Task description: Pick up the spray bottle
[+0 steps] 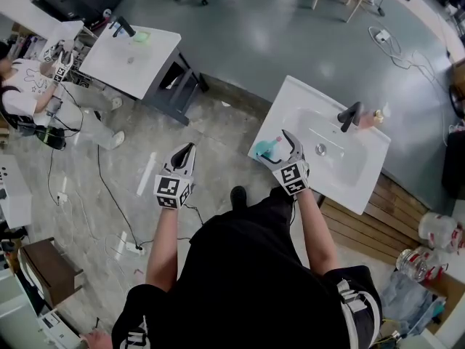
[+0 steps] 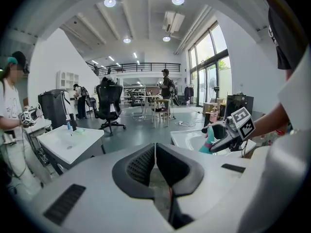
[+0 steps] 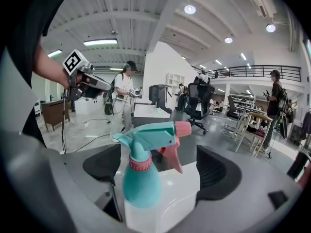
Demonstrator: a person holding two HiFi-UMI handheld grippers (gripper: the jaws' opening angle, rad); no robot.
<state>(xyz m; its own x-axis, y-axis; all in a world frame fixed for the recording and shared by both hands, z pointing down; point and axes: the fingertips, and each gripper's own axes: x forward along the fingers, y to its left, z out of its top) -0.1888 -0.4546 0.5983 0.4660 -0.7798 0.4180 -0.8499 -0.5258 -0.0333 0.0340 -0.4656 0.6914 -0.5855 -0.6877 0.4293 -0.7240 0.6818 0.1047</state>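
The spray bottle (image 1: 267, 150), teal with a pink nozzle and trigger, stands upright on the front left corner of a white sink (image 1: 341, 177). My right gripper (image 1: 273, 145) is open around it. In the right gripper view the spray bottle (image 3: 141, 178) stands between the two wide-apart pads (image 3: 219, 171), nearer the left one and clear of the right one. My left gripper (image 1: 189, 147) hangs over the floor to the left of the sink, shut on nothing; its pads (image 2: 141, 164) meet at the middle. The left gripper view also shows the spray bottle (image 2: 208, 141) inside the right gripper (image 2: 224, 136).
A black faucet (image 1: 350, 115) and a small pink bottle (image 1: 376, 116) stand at the sink's back. A second white sink stand (image 1: 131, 53) is at the far left, with a person (image 1: 25, 89) beside it. Cables (image 1: 109, 195) cross the floor. Plastic bottles (image 1: 436, 231) lie at the right.
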